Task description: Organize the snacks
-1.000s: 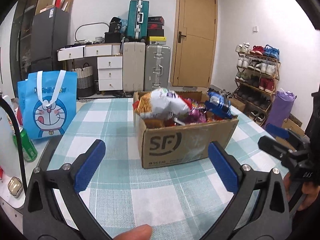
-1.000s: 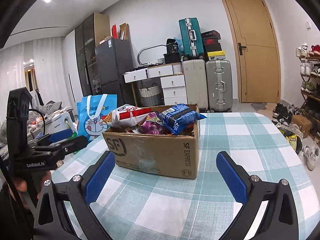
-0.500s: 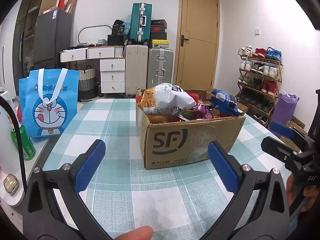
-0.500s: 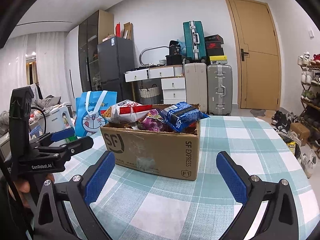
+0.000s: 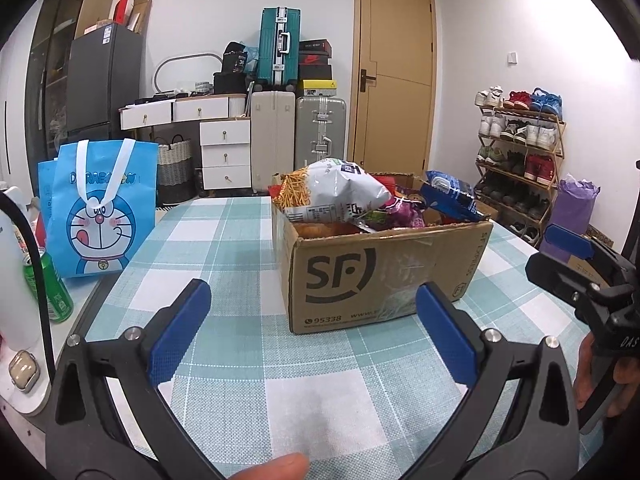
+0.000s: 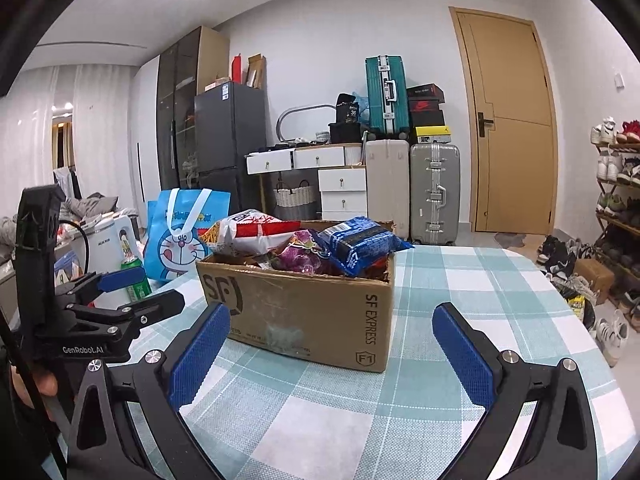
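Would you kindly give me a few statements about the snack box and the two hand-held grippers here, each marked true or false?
1. The cardboard box holds several snack bags. True.
2. The left hand-held gripper is shut on a snack bag. False: it is open and holds nothing.
3. The blue snack bag sticks up above the box rim. True.
4. The blue cartoon tote bag sits inside the box. False: it stands on its own, apart from the box.
5. The right hand-held gripper is open, short of the box. True.
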The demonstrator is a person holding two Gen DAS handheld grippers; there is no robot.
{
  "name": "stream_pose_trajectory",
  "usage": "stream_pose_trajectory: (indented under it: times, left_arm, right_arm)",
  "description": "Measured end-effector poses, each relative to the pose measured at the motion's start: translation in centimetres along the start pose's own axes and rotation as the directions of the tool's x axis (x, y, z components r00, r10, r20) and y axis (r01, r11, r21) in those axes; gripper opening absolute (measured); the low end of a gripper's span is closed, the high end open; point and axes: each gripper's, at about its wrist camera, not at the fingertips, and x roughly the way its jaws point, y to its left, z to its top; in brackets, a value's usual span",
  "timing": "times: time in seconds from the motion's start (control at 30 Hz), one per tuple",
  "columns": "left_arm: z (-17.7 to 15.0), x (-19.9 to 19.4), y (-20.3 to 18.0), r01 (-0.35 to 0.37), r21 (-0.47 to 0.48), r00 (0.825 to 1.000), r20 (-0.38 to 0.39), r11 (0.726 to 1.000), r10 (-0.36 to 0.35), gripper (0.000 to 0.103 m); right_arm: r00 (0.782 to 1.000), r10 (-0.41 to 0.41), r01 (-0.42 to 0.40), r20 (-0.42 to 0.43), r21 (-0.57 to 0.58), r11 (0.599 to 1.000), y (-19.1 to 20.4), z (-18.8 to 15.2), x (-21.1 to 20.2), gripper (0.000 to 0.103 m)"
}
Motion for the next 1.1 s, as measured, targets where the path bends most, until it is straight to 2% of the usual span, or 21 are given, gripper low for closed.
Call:
stream_pose_trajectory:
  times: [0.2,1.1]
  left_arm:
    - [-0.07,0.05,0.26,0.001,-0.007,1.0,0.003,1.0,-0.001,0.102]
    - [-0.23,0.03,0.79,-0.003,-0.022,1.0,0.0,1.0,0.003,0.102]
  right_arm:
    - [1.0,-0.009,0.009,0.002,-0.037,0.999,0.7,-0.13,-0.02,0.103]
    - [1.0,-0.012,0.012,-0.003,-0.024,1.0,0.13,-0.2,0.39,0.103]
